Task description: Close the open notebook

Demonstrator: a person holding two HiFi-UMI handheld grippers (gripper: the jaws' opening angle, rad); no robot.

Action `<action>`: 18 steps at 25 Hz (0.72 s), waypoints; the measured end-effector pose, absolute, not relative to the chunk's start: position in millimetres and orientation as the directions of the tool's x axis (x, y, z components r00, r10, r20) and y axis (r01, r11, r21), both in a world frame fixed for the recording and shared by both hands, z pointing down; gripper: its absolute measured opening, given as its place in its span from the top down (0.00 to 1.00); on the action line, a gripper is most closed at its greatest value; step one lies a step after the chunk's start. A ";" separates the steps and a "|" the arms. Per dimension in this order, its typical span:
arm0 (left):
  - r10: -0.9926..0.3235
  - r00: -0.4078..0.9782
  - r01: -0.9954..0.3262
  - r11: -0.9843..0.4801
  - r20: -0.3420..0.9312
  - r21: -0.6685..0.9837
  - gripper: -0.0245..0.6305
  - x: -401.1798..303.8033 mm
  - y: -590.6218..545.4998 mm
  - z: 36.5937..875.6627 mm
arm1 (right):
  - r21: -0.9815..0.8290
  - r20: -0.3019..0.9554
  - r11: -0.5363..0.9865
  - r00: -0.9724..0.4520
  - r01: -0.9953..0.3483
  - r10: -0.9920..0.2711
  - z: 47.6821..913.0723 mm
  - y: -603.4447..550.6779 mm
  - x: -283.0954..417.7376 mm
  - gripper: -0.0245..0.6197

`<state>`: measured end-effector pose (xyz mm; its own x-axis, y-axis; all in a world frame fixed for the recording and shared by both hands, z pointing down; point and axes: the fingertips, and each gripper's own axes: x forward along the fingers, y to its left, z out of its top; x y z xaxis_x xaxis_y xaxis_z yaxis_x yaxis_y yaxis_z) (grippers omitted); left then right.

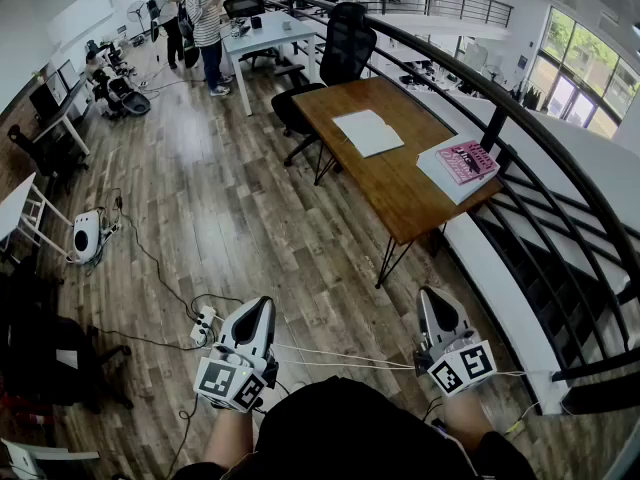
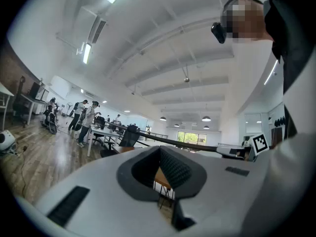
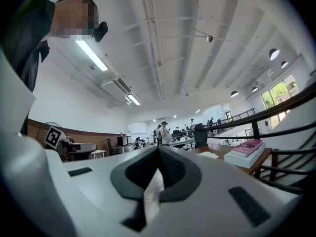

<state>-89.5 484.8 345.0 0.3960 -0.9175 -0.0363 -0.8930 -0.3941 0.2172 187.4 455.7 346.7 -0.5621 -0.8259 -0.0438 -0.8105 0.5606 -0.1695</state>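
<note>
An open white notebook (image 1: 368, 132) lies flat on the wooden table (image 1: 400, 183), toward its far half; in the right gripper view it shows as a pale sliver (image 3: 209, 155). My left gripper (image 1: 262, 308) and right gripper (image 1: 431, 297) are both shut and empty, held level close to my body. They are well short of the table, over the wooden floor. The left gripper view looks along its shut jaws (image 2: 159, 148) toward the table's near end (image 2: 163, 178).
A pink book on a white box (image 1: 459, 167) sits at the table's near right corner. A black railing (image 1: 520, 138) runs along the table's right. A black office chair (image 1: 338, 53) stands behind the table. Cables and a power strip (image 1: 203, 323) lie on the floor. Two people (image 1: 198, 18) stand far off.
</note>
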 end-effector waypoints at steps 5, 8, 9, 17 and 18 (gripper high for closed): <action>-0.920 0.390 -0.889 -0.389 -0.046 0.240 0.94 -84.1 482.5 339.6 | -0.181 -0.042 0.561 -0.563 -0.808 -0.825 342.8 455.4 197.5 0.97; -0.921 0.387 -0.892 -0.387 -0.045 0.236 0.94 -79.5 484.7 340.6 | -0.188 -0.038 0.564 -0.568 -0.804 -0.822 345.4 458.6 203.4 0.97; -0.922 0.385 -0.893 -0.384 -0.044 0.235 0.94 -78.3 485.4 341.0 | -0.195 -0.038 0.572 -0.576 -0.797 -0.816 346.2 459.9 204.2 0.97; -0.927 0.371 -0.897 -0.374 -0.059 0.235 0.94 -62.9 494.6 335.0 | -0.221 -0.063 0.601 -0.604 -0.768 -0.794 343.2 467.6 206.6 0.97; -0.926 0.373 -0.897 -0.377 -0.059 0.230 0.94 -60.6 495.3 333.6 | -0.218 -0.069 0.602 -0.603 -0.768 -0.795 341.5 467.7 206.7 0.97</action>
<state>-60.6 495.3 333.6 0.3735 -0.9258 -0.0590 -0.8974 -0.3767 0.2297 206.7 467.7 341.5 -0.6031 -0.7947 -0.0686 -0.7683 0.6018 -0.2180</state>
